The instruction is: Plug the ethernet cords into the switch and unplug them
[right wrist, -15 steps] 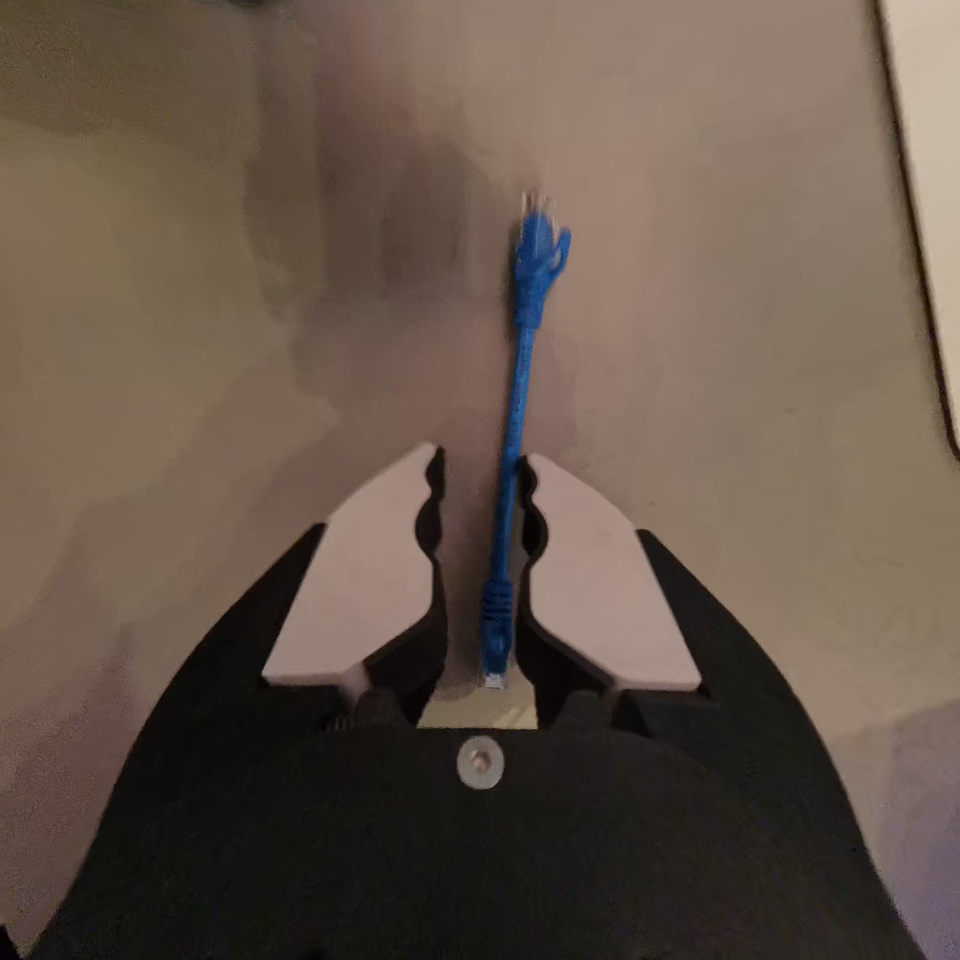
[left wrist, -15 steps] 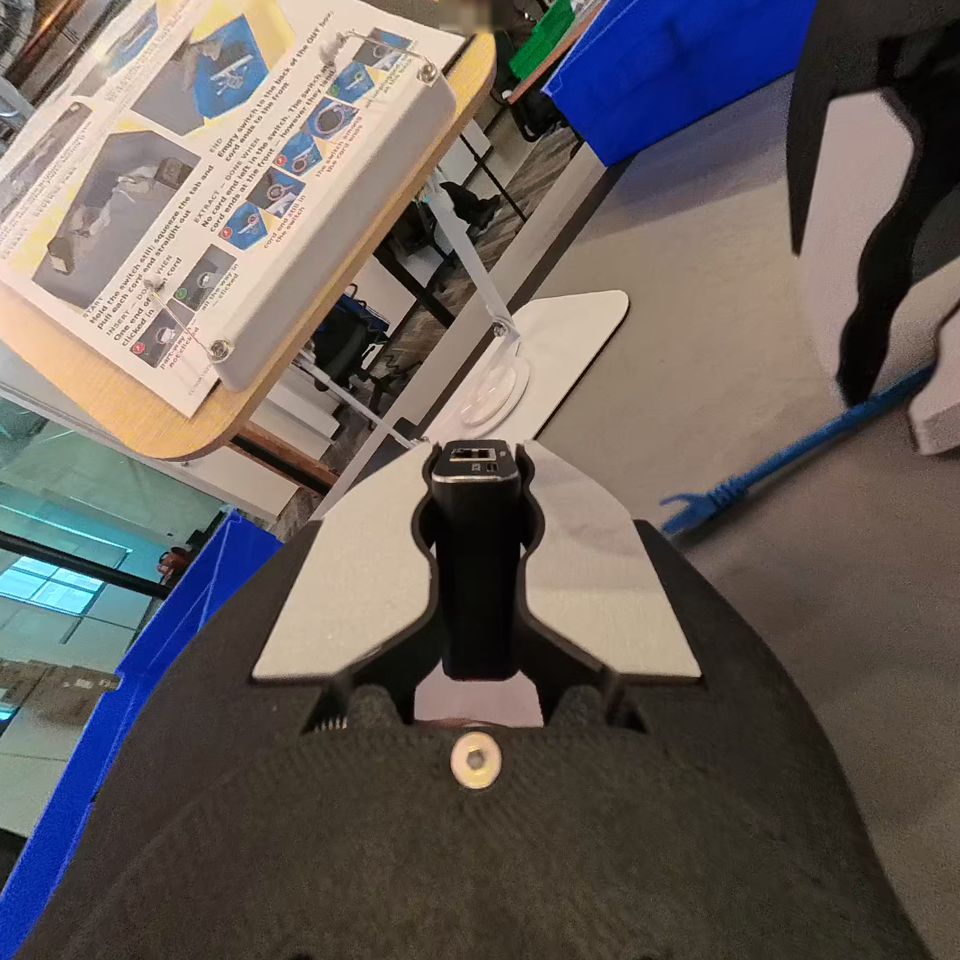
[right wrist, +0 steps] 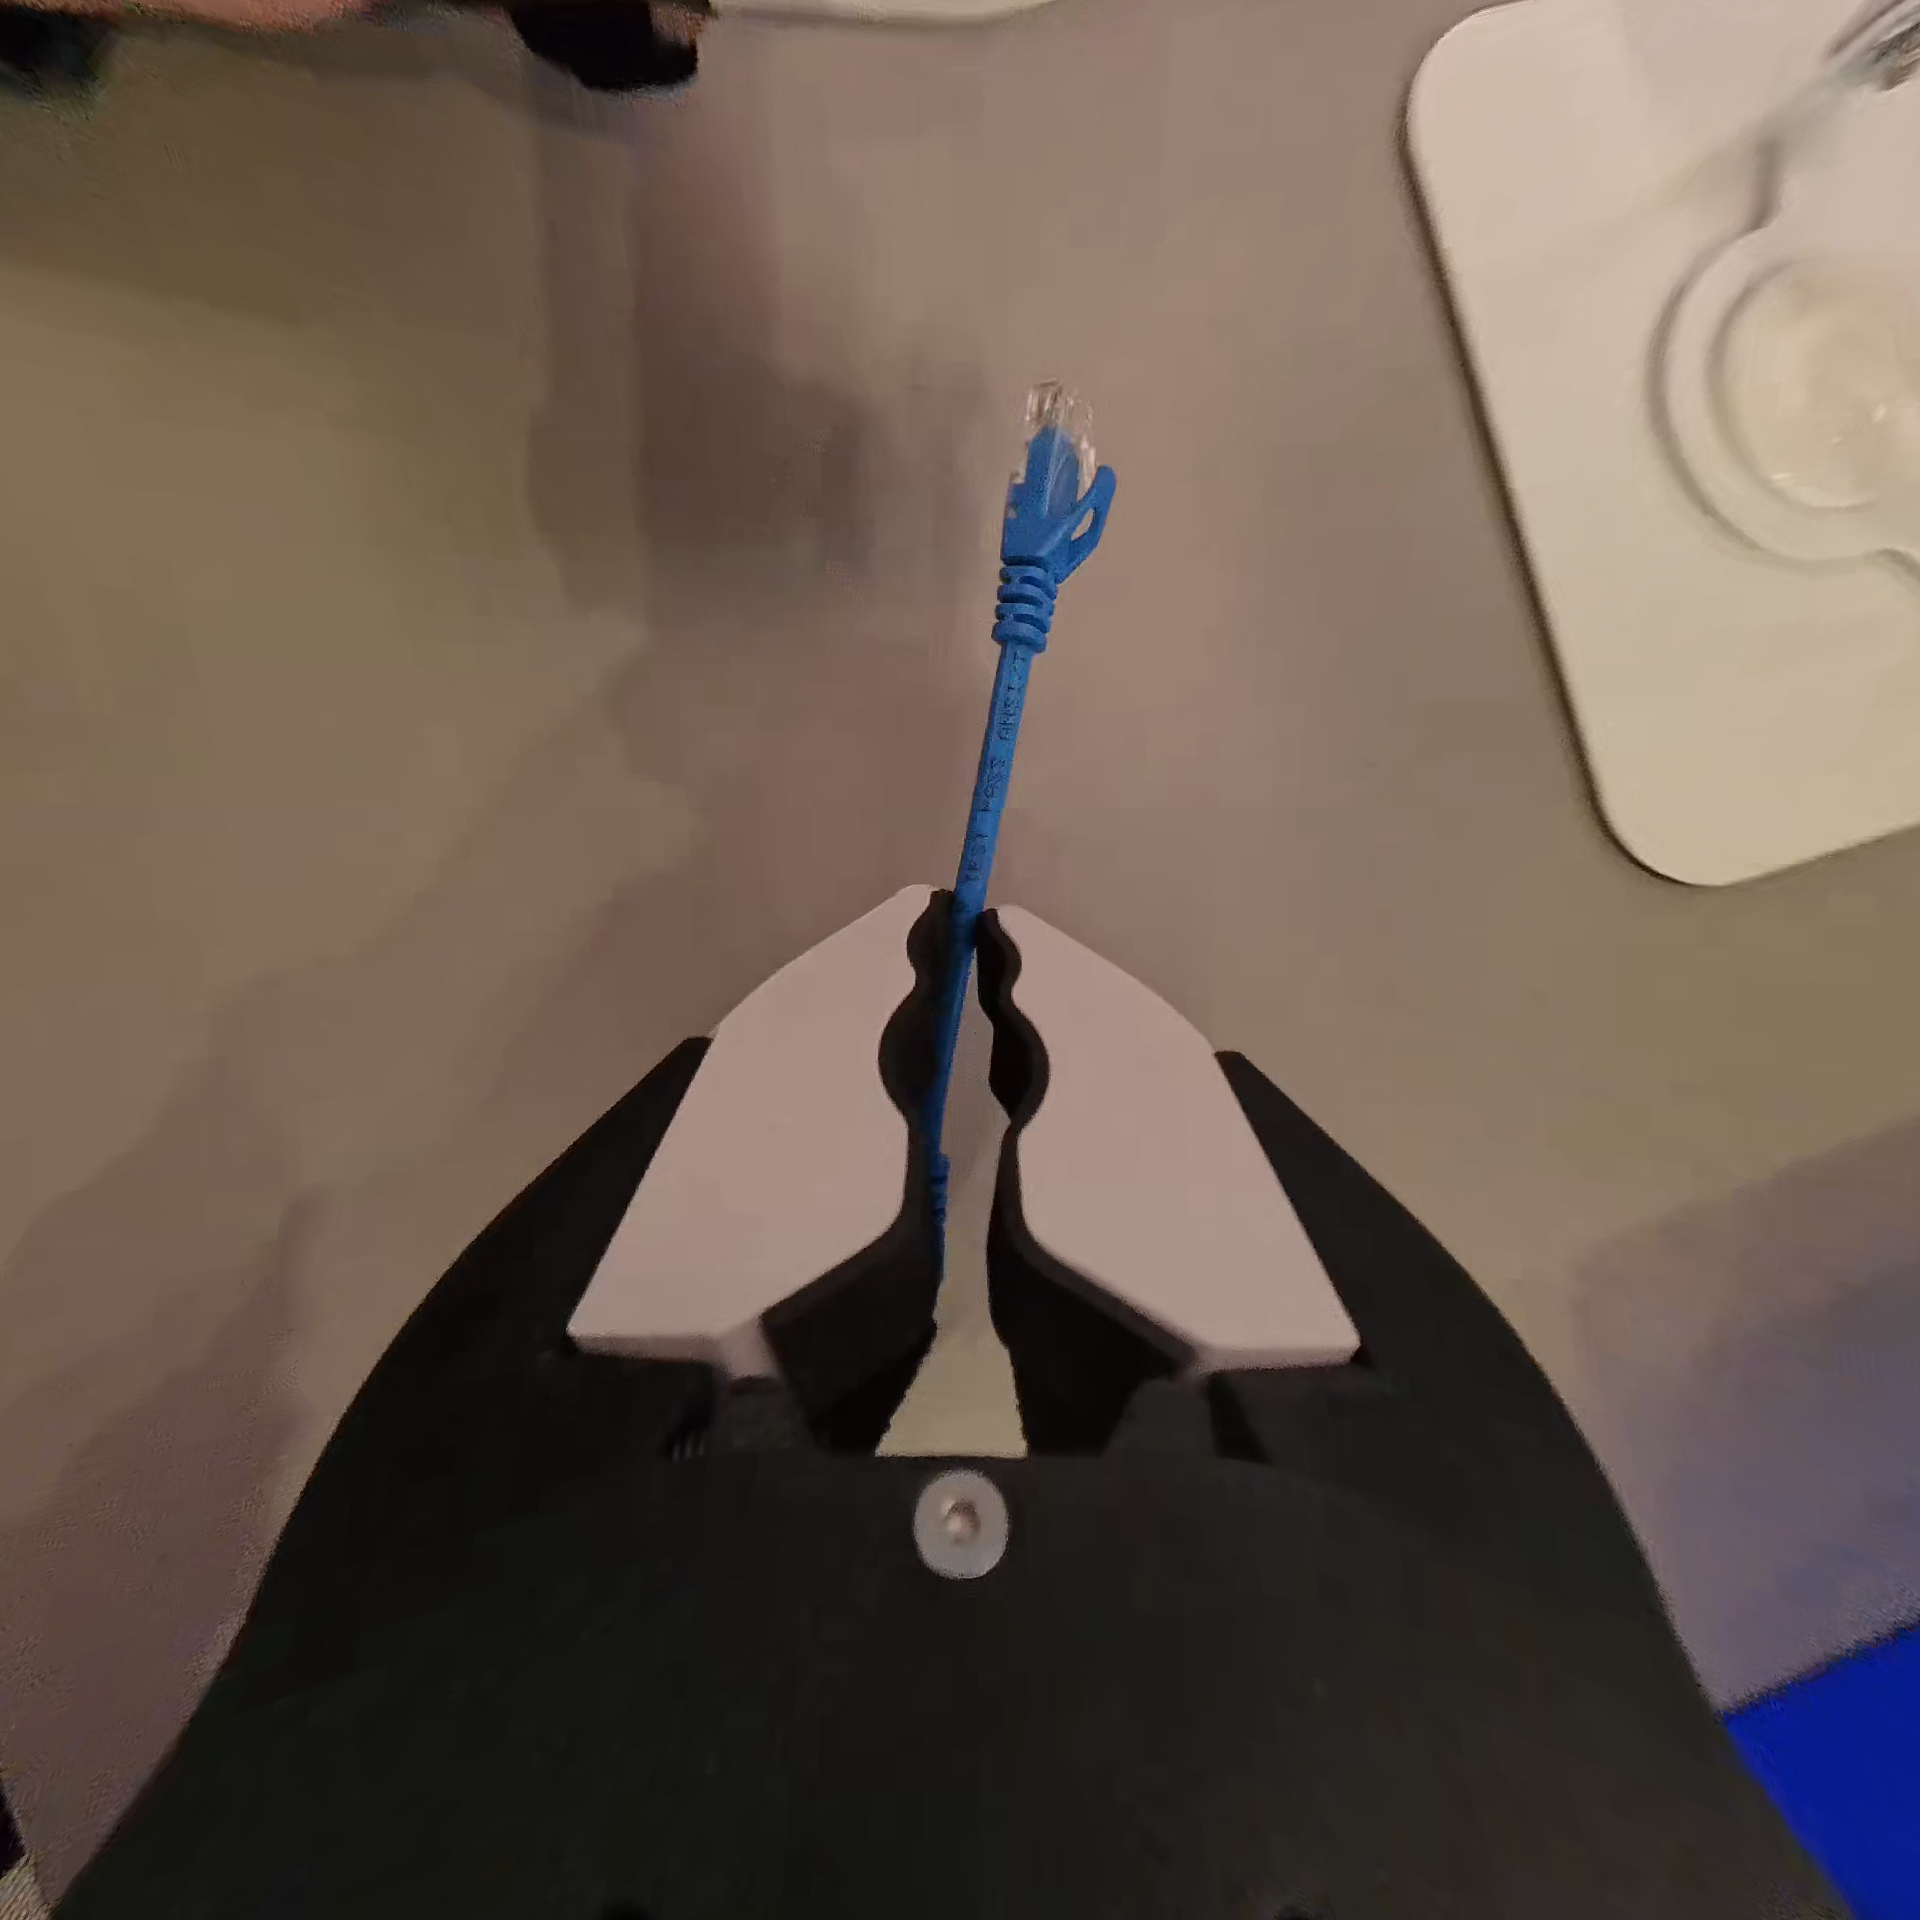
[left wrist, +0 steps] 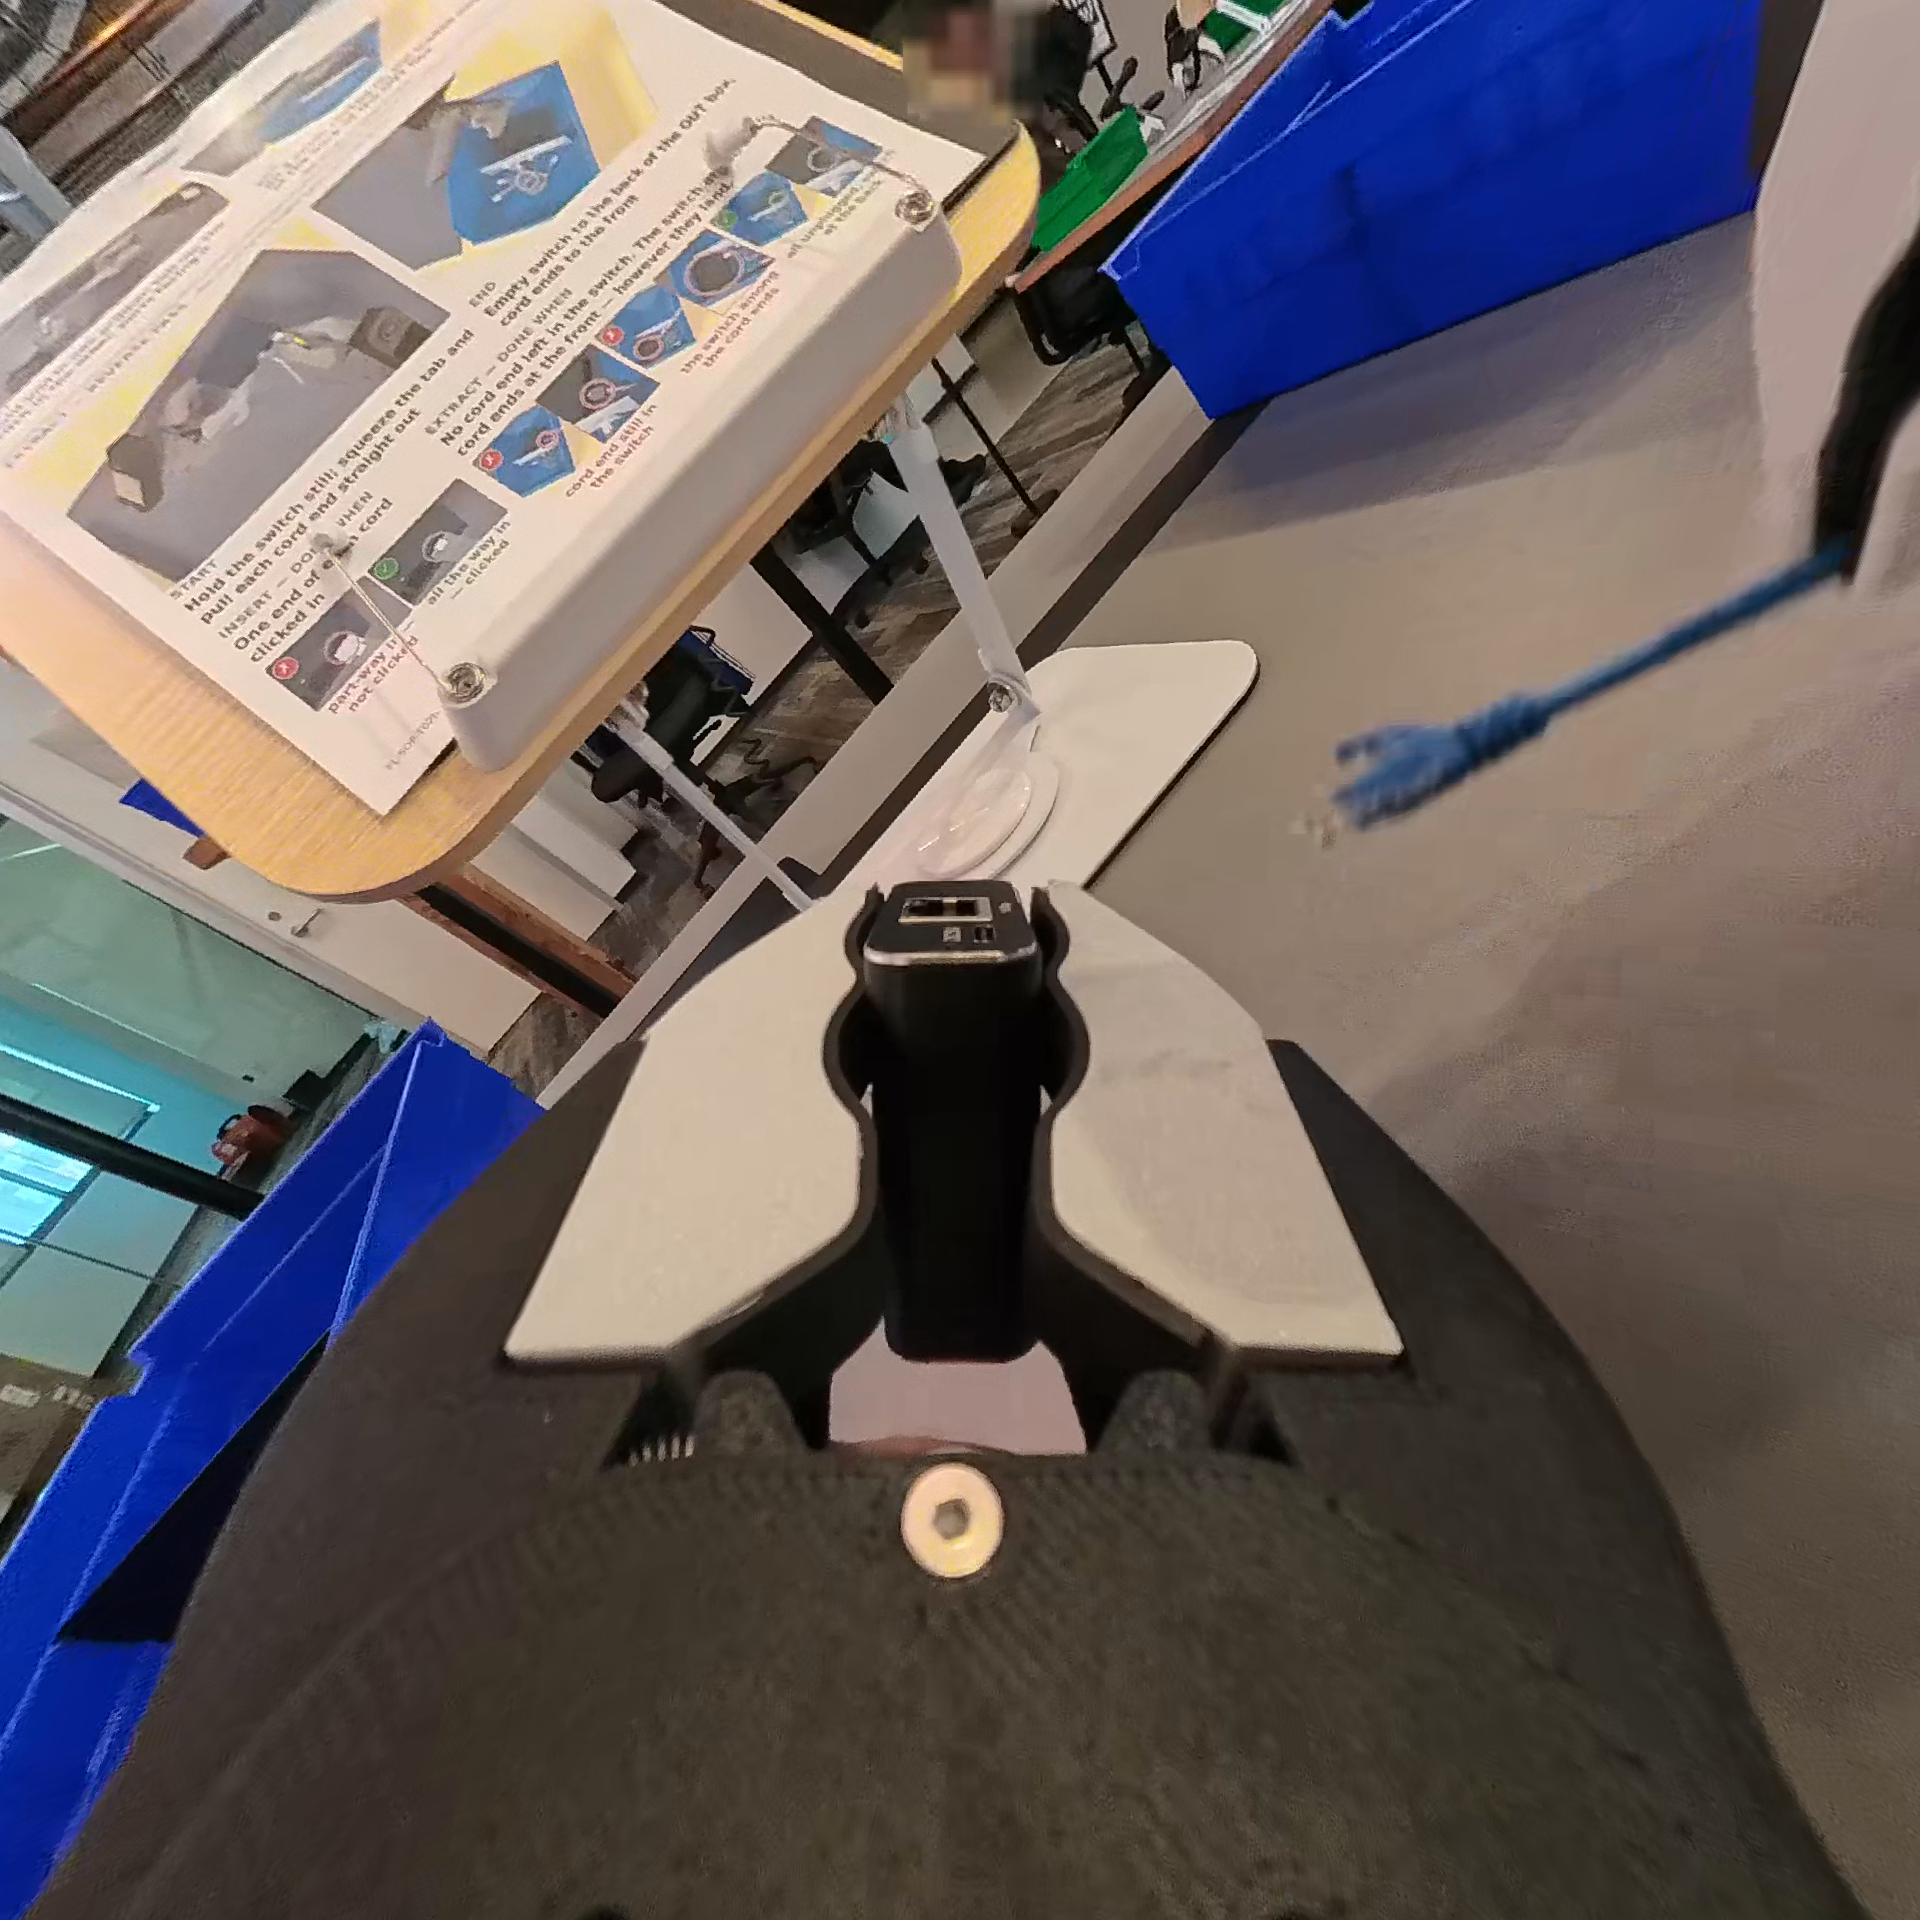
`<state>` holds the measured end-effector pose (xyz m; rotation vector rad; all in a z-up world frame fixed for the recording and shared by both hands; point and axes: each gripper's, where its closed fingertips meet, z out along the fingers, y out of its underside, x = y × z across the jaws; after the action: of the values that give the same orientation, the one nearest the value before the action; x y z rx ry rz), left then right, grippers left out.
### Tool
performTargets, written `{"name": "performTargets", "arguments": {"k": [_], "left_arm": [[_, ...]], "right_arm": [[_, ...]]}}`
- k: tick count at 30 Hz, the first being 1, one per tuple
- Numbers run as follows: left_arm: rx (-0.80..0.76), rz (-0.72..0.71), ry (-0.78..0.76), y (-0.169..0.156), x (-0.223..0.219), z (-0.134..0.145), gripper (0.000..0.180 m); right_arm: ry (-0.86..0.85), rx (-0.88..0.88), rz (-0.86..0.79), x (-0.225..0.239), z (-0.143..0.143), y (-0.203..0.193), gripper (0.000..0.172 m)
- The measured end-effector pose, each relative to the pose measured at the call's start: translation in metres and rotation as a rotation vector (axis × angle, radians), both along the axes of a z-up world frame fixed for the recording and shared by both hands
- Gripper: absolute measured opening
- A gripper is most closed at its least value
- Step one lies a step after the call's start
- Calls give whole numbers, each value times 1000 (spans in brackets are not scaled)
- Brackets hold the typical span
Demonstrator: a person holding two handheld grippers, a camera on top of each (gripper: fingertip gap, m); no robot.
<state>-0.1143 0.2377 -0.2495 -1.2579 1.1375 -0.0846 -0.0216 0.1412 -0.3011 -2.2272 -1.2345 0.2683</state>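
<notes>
Low in the centre of the left wrist view, the left gripper reaches forward and slightly upward, its black body filling the bottom of the frame and its two grey-faced fingers set moderately apart and clamped against the sides of a small black rectangular switch with a silver-rimmed port face. That switch stands lengthwise between the jaws, its port end at the fingertips and turned away from the camera. Beyond it lies a grey tabletop, with a white flat stand base at mid-frame, a tilted wooden board carrying a printed instruction sheet at upper left, and blue plastic bins at upper right. At the right edge of that view the right gripper comes down from above, a thin blue ethernet cord with a blue-booted clear plug trailing from it toward the left, blurred, above the table. Seen from the right wrist view, the right gripper points down at the table, its fingertips nearly closed and pinching the cord, which extends straight ahead up the centre of the frame to its plug.
</notes>
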Motion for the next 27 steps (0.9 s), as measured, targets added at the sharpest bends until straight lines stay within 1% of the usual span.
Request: {"name": "performTargets", "arguments": {"k": [4, 9, 11, 13, 15, 17, 19, 22, 24, 25, 26, 27], "left_arm": [[33, -29, 36, 0, 10, -4, 26], [55, -53, 75, 5, 31, -11, 26], [55, -64, 69, 6, 37, -10, 26], [56, -70, 76, 7, 41, -12, 26], [48, -68, 85, 9, 41, -15, 26], [37, -61, 81, 10, 40, -16, 26], [26, -53, 85, 12, 39, -18, 26], [22, -44, 94, 14, 38, -20, 26], [18, -44, 104, 14, 39, -23, 26], [17, -45, 109, 14, 39, -24, 26], [16, -50, 112, 13, 40, -24, 26], [18, -53, 113, 12, 40, -25, 26]], "right_arm": [[17, 120, -19, 45, 45, -5, 5], [-74, 263, -149, 152, 105, -1, 5], [-123, 286, -201, 199, 120, 3, 5], [-156, 299, -217, 240, 128, 8, 5], [-204, 295, -245, 278, 129, 16, 5], [-249, 283, -224, 308, 122, 25, 4], [-285, 247, -180, 331, 107, 33, 4], [-349, 171, -156, 359, 81, 47, 4], [-414, 126, -138, 373, 59, 58, 4], [-443, 93, -162, 383, 45, 64, 9], [-458, 63, -211, 392, 35, 70, 57], [-462, 45, -255, 398, 30, 73, 85]]}}
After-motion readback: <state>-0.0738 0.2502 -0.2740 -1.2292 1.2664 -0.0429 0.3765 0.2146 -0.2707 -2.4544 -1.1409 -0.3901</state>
